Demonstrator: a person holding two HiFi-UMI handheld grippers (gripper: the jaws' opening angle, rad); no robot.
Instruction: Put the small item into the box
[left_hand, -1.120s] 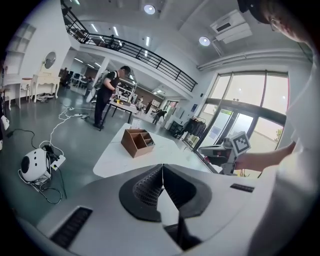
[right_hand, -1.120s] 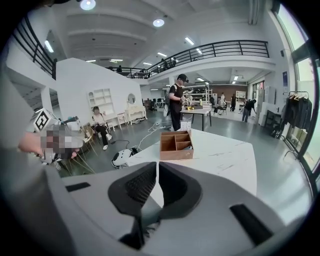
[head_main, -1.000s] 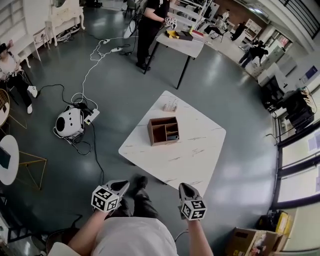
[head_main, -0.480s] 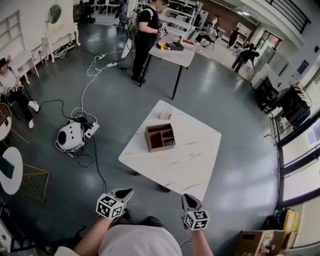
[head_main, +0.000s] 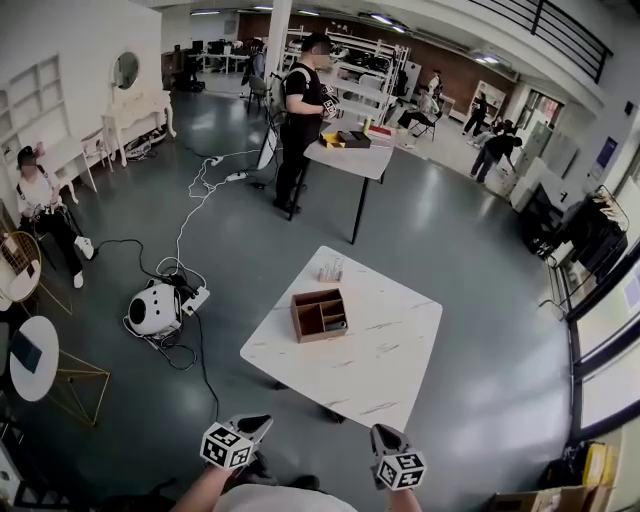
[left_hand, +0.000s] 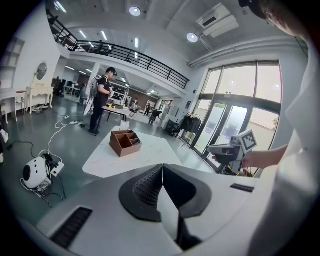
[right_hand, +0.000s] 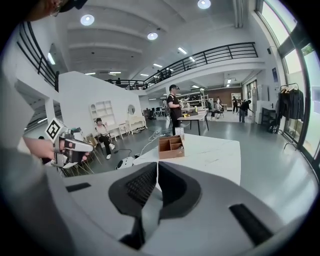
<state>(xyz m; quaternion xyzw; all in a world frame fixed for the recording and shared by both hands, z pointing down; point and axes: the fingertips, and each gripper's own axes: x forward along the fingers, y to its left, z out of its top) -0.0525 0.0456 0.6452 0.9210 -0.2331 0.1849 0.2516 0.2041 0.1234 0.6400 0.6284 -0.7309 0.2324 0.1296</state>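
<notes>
A brown wooden box (head_main: 320, 315) with several compartments stands on the white marble table (head_main: 385, 375). It also shows in the left gripper view as the box (left_hand: 125, 142) and in the right gripper view as the box (right_hand: 171, 146). A small pale item (head_main: 331, 268) stands on the table's far edge, behind the box. My left gripper (head_main: 262, 421) and right gripper (head_main: 381, 432) hang at the bottom, well short of the table. The left gripper (left_hand: 162, 168) is shut and empty. The right gripper's (right_hand: 157, 164) jaws are closing the last bit with nothing between them.
A white round device (head_main: 155, 310) with cables lies on the floor left of the table. A person (head_main: 300, 120) stands at a far table (head_main: 350, 155). Another person (head_main: 40, 200) sits at the left wall. A round side table (head_main: 25, 355) stands at the left, and a cardboard carton (head_main: 545, 498) at the bottom right.
The view has lifted and drawn back: the table and box look smaller and farther. Both grippers sit lower in the picture, still side by side and shut.
</notes>
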